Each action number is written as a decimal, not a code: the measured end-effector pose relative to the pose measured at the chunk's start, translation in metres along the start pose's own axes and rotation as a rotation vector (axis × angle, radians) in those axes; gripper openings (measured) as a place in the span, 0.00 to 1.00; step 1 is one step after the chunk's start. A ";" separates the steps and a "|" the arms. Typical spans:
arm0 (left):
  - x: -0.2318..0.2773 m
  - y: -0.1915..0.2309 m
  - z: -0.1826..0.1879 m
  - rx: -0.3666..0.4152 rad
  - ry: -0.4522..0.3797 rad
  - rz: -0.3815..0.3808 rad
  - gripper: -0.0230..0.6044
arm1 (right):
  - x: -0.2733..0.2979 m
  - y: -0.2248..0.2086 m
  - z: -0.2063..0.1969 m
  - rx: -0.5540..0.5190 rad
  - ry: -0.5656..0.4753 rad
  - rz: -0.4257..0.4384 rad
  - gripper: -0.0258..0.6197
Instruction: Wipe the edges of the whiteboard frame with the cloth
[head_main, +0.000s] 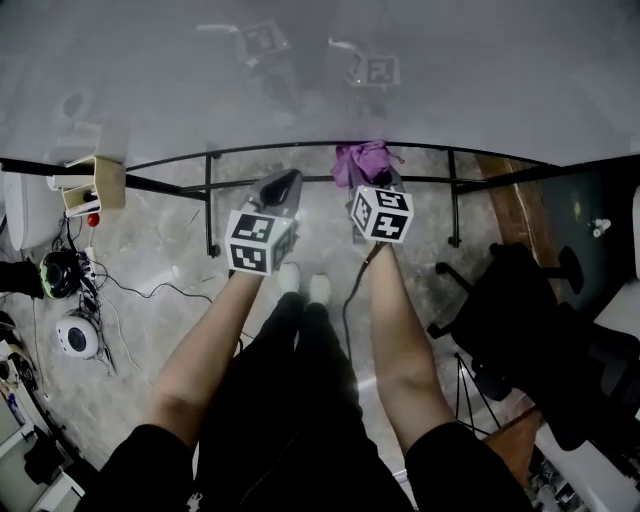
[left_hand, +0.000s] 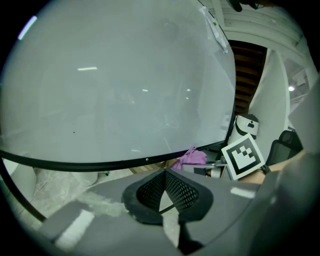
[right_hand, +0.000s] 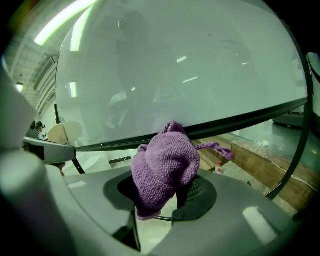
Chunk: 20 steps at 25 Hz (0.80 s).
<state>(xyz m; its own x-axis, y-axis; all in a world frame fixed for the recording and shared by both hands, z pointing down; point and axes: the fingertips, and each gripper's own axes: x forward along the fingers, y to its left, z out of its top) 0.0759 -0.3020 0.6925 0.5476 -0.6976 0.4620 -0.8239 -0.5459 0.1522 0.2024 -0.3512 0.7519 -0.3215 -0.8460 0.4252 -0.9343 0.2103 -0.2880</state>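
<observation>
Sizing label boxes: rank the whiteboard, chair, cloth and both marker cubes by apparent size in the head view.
1. whiteboard
2. chair
3. left cube and right cube, about alike, so unranked
4. cloth, slightly smaller as seen; the right cube hides part of it

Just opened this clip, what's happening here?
A person stands facing a whiteboard with a gripper in each hand. The right gripper is shut on a purple cloth, holding it at the black bottom edge of the whiteboard frame. The left gripper hangs beside it just below that edge, jaws together and empty.
</observation>
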 end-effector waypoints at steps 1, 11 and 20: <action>-0.002 0.003 0.000 0.001 0.001 0.009 0.04 | 0.001 0.002 0.000 0.003 -0.001 0.002 0.28; -0.028 0.040 -0.015 -0.007 -0.005 0.042 0.04 | 0.017 0.056 -0.008 -0.069 0.010 0.034 0.28; -0.064 0.081 -0.017 -0.007 -0.029 0.017 0.04 | 0.032 0.110 -0.015 -0.150 0.035 0.029 0.28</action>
<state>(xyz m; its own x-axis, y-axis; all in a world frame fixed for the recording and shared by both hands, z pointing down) -0.0281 -0.2938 0.6901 0.5373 -0.7200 0.4392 -0.8341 -0.5308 0.1503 0.0875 -0.3477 0.7470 -0.3511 -0.8214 0.4494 -0.9363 0.3070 -0.1704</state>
